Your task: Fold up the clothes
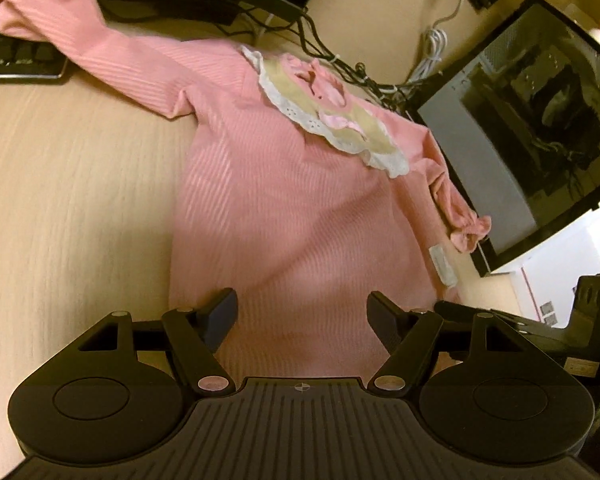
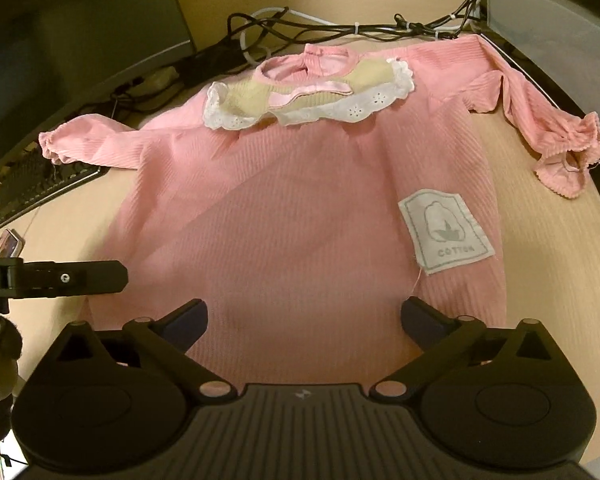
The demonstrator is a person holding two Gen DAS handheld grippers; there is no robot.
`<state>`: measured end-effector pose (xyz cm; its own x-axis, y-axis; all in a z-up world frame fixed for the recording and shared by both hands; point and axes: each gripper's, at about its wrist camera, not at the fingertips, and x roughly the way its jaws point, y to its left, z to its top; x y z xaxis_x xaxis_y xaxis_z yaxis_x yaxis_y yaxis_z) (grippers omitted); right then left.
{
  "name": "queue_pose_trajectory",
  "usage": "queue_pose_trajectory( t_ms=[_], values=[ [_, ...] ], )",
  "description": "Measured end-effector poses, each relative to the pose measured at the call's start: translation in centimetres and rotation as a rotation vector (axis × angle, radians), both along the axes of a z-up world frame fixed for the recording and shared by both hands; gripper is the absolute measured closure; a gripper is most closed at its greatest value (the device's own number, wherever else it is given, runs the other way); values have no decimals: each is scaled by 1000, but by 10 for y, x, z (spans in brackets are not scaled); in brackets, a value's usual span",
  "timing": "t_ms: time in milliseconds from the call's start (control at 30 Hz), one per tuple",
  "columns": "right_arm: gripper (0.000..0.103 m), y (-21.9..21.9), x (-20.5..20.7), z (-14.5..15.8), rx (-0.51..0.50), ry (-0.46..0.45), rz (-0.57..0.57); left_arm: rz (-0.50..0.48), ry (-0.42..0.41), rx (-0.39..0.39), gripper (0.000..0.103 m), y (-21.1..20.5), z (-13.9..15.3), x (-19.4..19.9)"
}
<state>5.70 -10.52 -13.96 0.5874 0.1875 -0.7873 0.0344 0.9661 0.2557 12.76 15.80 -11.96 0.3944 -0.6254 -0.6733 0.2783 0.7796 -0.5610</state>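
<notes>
A pale wood-grain desk (image 2: 540,216) fills both views, backed by a cream wall (image 1: 372,4) at its far edge. A dark monitor (image 1: 540,120) stands at the desk's right side in the left wrist view, and another dark screen (image 2: 72,20) rises at the far left in the right wrist view. The pink ribbed top (image 2: 284,208) lies spread flat on the desk, front up, neckline toward the wall and hem toward the cameras; its left sleeve reaches onto a black keyboard (image 2: 40,188), while its right sleeve bends back and ends in a ruffled cuff (image 2: 568,160) near the monitor's base. A tangle of black and white cables (image 2: 340,28) runs along the desk just behind the collar. The cream yoke with white lace trim (image 2: 308,108) and a pink bow sits at the neck, and a white "COTTON" label (image 2: 446,232) lies on the lower right of the body. The left gripper (image 1: 302,312) hangs over the hem with jaws spread, nothing between them; the right gripper (image 2: 304,320) likewise stands wide open above the hem, its pads clear of the cloth.
</notes>
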Motion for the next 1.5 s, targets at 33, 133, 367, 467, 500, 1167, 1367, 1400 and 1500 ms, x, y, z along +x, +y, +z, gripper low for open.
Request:
queue_pose_trajectory(
  t_ms=[33, 133, 367, 467, 500, 1167, 1367, 1400, 1500],
  values=[
    [0, -1, 1, 1, 5, 8, -8, -1, 2, -7, 26, 1, -1, 1],
    [0, -9, 9, 3, 63, 48, -62, -8, 7, -22, 26, 2, -2, 5],
    [0, -21, 18, 4, 218, 116, -123, -72, -28, -88, 27, -1, 3, 10],
    [0, -17, 19, 3, 267, 121, -117, -124, -38, -160, 27, -4, 4, 14],
    [0, -15, 20, 4, 257, 126, -109, -138, -33, -169, 27, -6, 2, 16],
    [22, 0, 30, 11, -211, 113, -23, -147, 33, -166, 32, 13, -22, 22],
    [20, -8, 28, 11, -243, 134, -20, -143, 36, -155, 32, 22, -21, 17],
    [20, -8, 28, 11, -252, 136, -18, -141, 37, -152, 31, 24, -21, 17],
    [19, -5, 29, 13, -302, 130, 1, -131, 39, -144, 31, 27, -19, 14]
  ],
)
